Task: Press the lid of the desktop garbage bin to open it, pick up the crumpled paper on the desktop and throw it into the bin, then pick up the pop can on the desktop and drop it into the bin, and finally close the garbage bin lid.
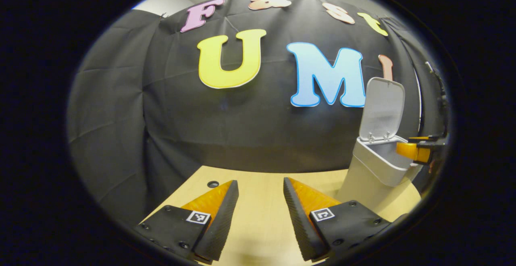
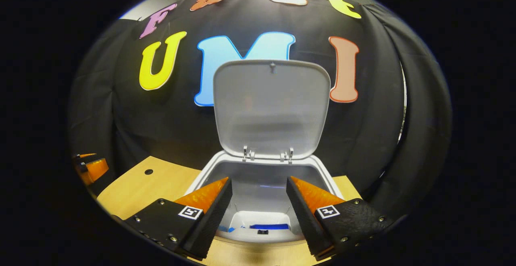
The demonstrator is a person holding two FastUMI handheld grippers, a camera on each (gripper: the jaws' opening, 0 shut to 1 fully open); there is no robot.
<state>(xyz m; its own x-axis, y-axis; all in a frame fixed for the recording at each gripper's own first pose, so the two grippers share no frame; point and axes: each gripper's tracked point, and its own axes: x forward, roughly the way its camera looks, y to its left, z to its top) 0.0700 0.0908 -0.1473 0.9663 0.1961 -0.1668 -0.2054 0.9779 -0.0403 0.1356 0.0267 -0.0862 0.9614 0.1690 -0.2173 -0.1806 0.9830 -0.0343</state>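
The garbage bin (image 2: 258, 201) stands on the desk (image 2: 161, 181), its lid (image 2: 271, 109) raised upright. The right gripper (image 2: 258, 201) hovers spread and empty over the bin's mouth; the right gripper view looks inside. Left of the bin, the left gripper (image 1: 260, 209) gapes empty above bare desk.

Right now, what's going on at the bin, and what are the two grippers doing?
The white plastic desktop bin stands on the light wooden table with its hinged lid tipped up and open. The right gripper hovers over the bin's mouth, fingers apart, gripping nothing. The left gripper is off to the side above the table, also open with nothing in it. Something blue lies at the bin's bottom, but I can't identify it.
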